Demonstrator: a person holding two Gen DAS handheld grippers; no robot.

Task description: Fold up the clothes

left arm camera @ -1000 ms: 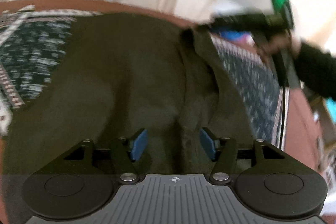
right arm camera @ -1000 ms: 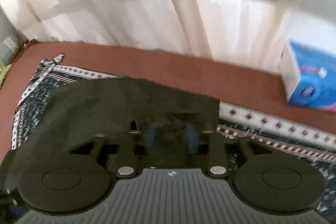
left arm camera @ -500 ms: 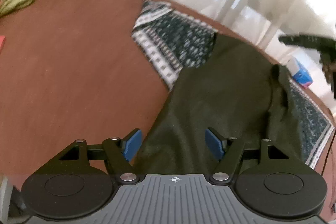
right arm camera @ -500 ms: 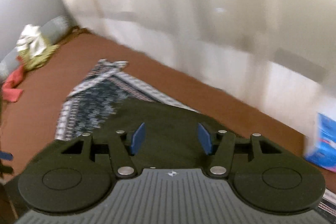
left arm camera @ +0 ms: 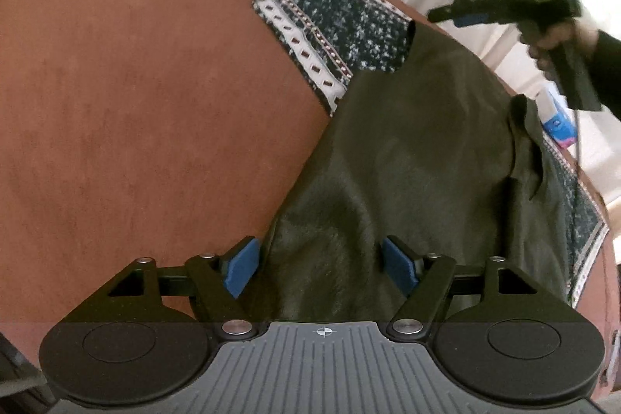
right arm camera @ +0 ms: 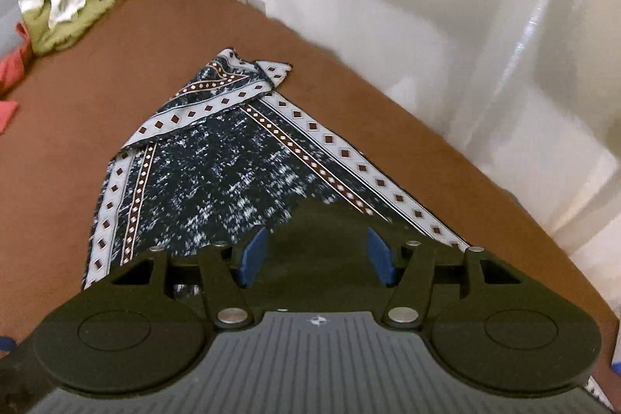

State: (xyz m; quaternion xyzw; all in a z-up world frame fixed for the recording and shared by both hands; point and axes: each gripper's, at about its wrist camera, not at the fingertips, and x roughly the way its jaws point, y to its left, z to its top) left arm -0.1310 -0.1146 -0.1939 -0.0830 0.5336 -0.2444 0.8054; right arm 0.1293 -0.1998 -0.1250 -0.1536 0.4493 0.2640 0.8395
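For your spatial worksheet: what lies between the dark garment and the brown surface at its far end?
The patterned cloth lies under the dark garment, spread on the brown surface. Both views show it.

No text, brand, label or number can be read in either view. The blue box [left arm camera: 559,121] at the right edge of the left wrist view carries a white round print, but it is too small and blurred to make out. The right gripper [left arm camera: 446,14], seen from the side in that view, has faint markings on its dark body that cannot be read. Each camera mount bears only a small round crosshair mark [left arm camera: 321,331], with no letters beside it.
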